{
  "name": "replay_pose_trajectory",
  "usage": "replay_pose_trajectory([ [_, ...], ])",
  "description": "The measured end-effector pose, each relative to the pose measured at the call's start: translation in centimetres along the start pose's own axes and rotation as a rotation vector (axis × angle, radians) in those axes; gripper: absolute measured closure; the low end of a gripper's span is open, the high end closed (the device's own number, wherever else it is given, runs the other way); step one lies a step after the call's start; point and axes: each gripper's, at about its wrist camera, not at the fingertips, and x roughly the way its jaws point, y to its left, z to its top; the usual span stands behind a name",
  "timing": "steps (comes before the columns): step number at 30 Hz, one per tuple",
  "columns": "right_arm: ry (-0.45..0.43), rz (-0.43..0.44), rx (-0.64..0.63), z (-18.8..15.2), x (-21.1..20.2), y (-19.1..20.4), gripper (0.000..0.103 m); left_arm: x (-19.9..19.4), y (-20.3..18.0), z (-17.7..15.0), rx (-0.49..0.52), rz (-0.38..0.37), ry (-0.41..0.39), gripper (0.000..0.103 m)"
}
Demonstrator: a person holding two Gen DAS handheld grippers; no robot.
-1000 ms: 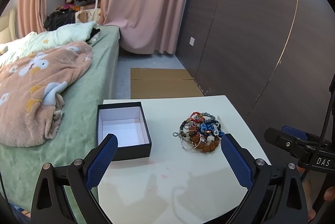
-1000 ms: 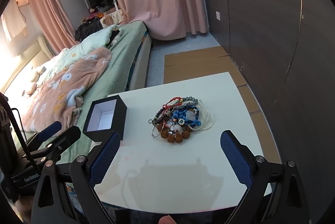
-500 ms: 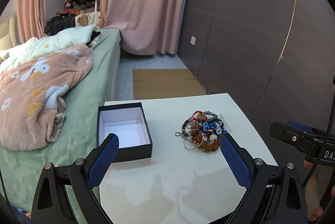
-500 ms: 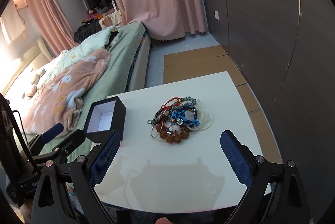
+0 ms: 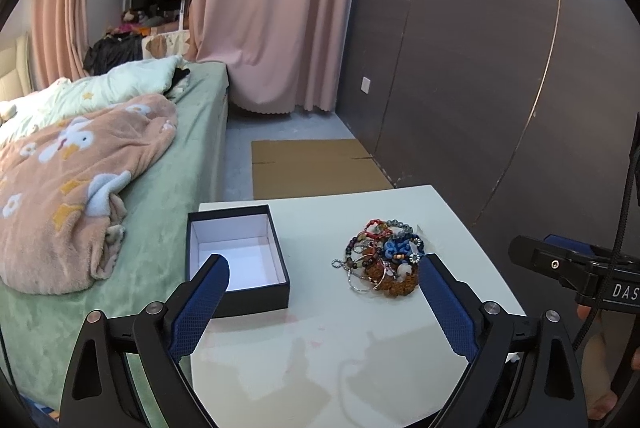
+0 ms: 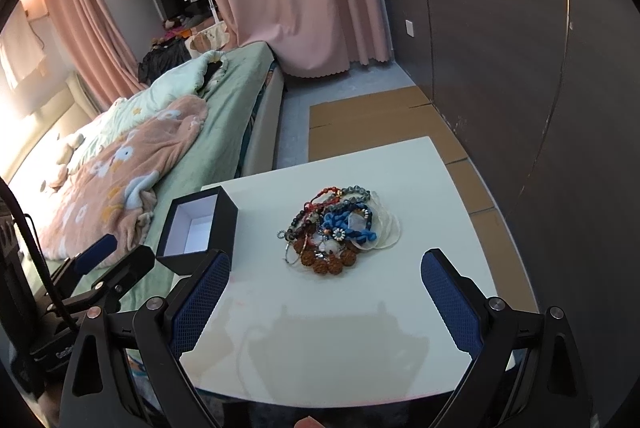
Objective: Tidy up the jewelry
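A tangled pile of bracelets and bead strings [image 5: 382, 255] lies on the white table [image 5: 320, 348], right of an open black box with a white inside [image 5: 236, 260]. The pile [image 6: 332, 228] and the box [image 6: 198, 224] also show in the right wrist view. My left gripper [image 5: 322, 270] is open and empty, held above the table's near part. My right gripper [image 6: 326, 266] is open and empty, just short of the pile. Each gripper shows at the edge of the other's view.
A bed with a green sheet and a pink blanket [image 5: 80, 180] stands against the table's left side. A dark wall panel [image 5: 480, 88] runs along the right. Flat cardboard [image 5: 316, 168] lies on the floor beyond the table.
Both grippers have drifted slightly; the pile and box sit a little differently in each view. Nothing was touched and the jaws stayed open.
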Motion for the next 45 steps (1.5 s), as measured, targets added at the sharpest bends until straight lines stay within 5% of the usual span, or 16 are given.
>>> replay_pose_trajectory([
  [19,0.006,-0.012,-0.016,-0.1,0.3,0.0,0.006,0.3,0.8,0.5,-0.064,-0.024,-0.016,0.007],
  [30,0.027,-0.008,0.112,1.2,1.8,-2.6,0.006,3.2,0.5,0.8,-0.066,-0.066,0.026,0.008],
  [38,0.097,0.012,0.273,1.8,4.5,-5.7,0.006,7.4,-1.8,-0.1,-0.008,-0.149,0.142,0.045],
  [42,0.143,0.045,0.340,1.6,6.4,-6.9,0.007,10.2,-2.5,-0.9,-0.010,-0.193,0.237,0.055],
  [45,0.181,0.091,0.364,1.5,8.0,-7.1,0.018,11.7,-2.3,-1.1,-0.034,-0.198,0.284,0.056],
])
